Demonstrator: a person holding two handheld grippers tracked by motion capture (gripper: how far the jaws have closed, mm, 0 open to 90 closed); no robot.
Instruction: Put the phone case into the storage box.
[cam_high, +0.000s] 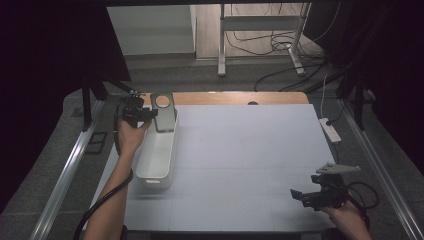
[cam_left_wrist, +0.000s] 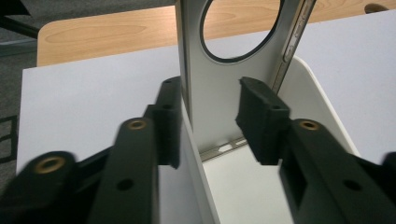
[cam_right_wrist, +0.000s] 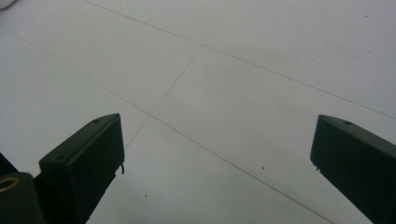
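Left gripper (cam_left_wrist: 210, 121) jaws spread, pads off the grey plate (cam_left_wrist: 219, 102), which leans upright in the white bin (cam_high: 159, 150) at the counter's far-left corner; a bumped jaw could tip it. Right gripper (cam_right_wrist: 217, 154) jaws wide, near-right corner.

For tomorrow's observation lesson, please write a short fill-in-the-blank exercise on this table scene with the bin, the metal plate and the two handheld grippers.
1. The grey metal plate with a round hole leans at the far end of the white ____.
2. The jaws of the left gripper stand on either side of the plate and of the bin's left ____.
3. The right gripper hovers with its jaws ____ over the white table.

Missing words: bin; wall; open
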